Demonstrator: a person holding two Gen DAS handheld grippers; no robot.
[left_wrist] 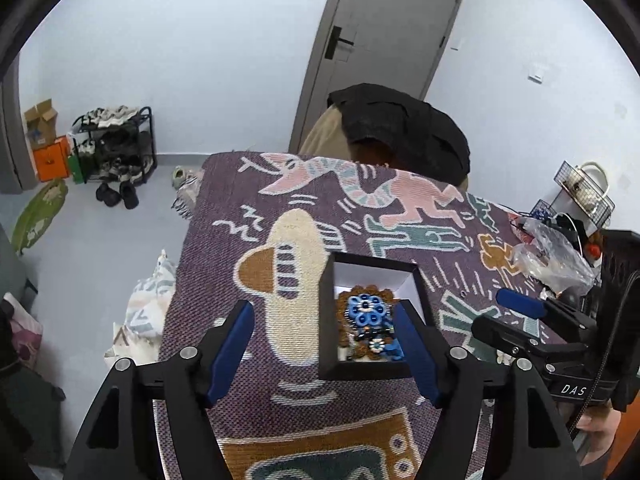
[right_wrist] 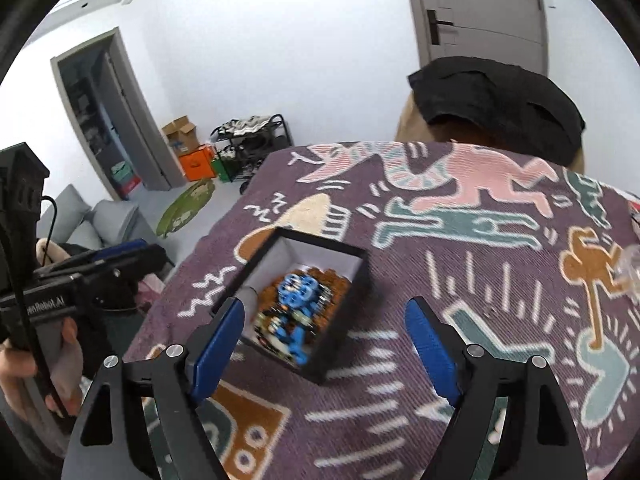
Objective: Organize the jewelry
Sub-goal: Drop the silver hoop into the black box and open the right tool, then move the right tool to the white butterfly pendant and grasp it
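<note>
Landmark: open black square cardboard box (left_wrist: pixel 372 316) with white lining, on the purple woven figure-patterned tablecloth (left_wrist: pixel 256 208). Left gripper (left_wrist: pixel 326 344): 2 blue-padded fingers spread wide, straddling the box's near-left corner, gripping nothing. Inside box: blue beaded flower jewelry (left_wrist: pixel 366 308) on brown beaded pieces. Right gripper (right_wrist: pixel 324 344): fingers wide, empty, hovering at the box's near-right side. Crumpled clear plastic bag (left_wrist: pixel 552 256) lies well right of box.

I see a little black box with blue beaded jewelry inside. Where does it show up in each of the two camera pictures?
Left wrist view: the black box sits low and centre-right, against the gripper's right-hand finger.
Right wrist view: the black box lies just left of centre, tilted, ahead of the open fingers.
Shared landmark: the grey door behind the table.
</note>
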